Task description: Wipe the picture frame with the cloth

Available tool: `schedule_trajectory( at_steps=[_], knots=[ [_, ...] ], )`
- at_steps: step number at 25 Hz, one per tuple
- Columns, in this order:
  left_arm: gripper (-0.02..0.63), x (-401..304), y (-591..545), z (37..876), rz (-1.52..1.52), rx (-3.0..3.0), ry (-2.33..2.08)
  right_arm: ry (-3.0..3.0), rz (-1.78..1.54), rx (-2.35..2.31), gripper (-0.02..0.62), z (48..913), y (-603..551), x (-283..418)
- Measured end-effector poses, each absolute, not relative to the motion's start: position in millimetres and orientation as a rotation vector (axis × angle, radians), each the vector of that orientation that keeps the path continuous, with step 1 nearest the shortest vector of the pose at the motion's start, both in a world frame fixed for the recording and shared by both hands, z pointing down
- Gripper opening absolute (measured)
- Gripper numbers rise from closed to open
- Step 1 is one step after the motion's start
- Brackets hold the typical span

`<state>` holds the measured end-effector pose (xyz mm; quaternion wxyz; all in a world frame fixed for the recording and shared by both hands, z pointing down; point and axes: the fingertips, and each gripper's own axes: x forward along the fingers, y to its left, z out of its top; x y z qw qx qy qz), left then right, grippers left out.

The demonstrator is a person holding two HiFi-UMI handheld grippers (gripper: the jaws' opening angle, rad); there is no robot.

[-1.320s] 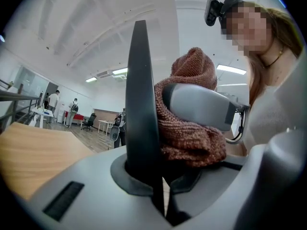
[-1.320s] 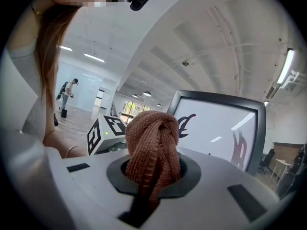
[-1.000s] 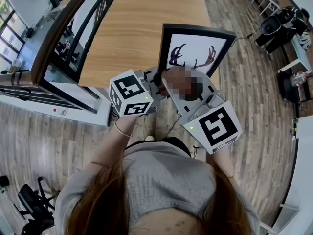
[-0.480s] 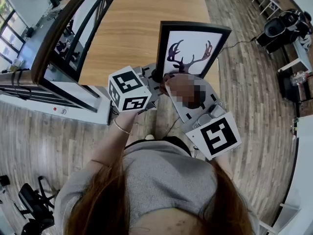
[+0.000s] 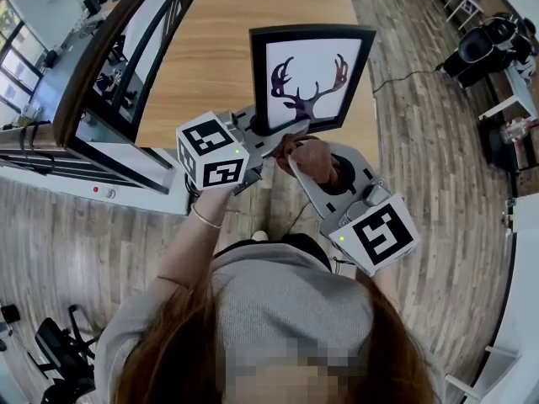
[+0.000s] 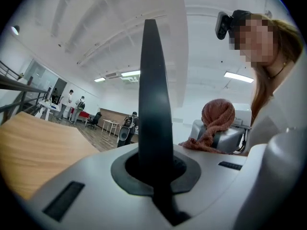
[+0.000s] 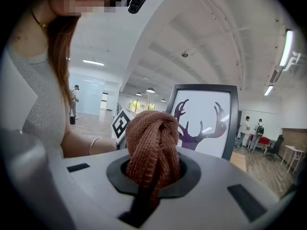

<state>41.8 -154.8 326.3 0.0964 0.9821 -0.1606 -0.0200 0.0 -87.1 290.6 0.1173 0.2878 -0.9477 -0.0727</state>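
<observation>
One wooden tabletop (image 5: pixel 227 49) fills the upper part of the head view. In front of its near edge one picture frame (image 5: pixel 307 74) is held up, face toward the person, with a black border around a white print of a dark antlered deer head. There are two claws. The left claw (image 5: pixel 263 137) is pressed together on the frame's lower left edge, and its own view shows the frame edge-on as a dark blade rising between the jaws. The right claw (image 5: pixel 296 148) pinches one rust-brown cloth (image 7: pixel 152 145), bunched into a knot that covers its jaws. The cloth sits just below the frame's bottom edge, near its lower left corner; whether it touches the frame cannot be told.
</observation>
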Motion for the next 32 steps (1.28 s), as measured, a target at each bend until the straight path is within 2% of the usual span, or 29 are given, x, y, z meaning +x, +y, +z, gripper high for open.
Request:
schedule_trajectory(
  at_steps=[5,12,15,32],
  knots=[
    [0.018,46,-147,327,-0.030,2.923,-0.426,-2.814,-0.148,0.897,0.046,274,-87,14],
    [0.018,47,-138,323,-0.041,2.924,-0.320,-2.805,-0.690,1.356,0.046,163,-103,45],
    [0.018,50,-130,318,-0.045,2.942,-0.286,-2.715,-0.878,1.456,0.046,142,-109,44],
    [0.020,54,-114,308,-0.075,3.008,-0.208,-2.703,-0.816,1.500,0.046,163,-129,37]
  ],
)
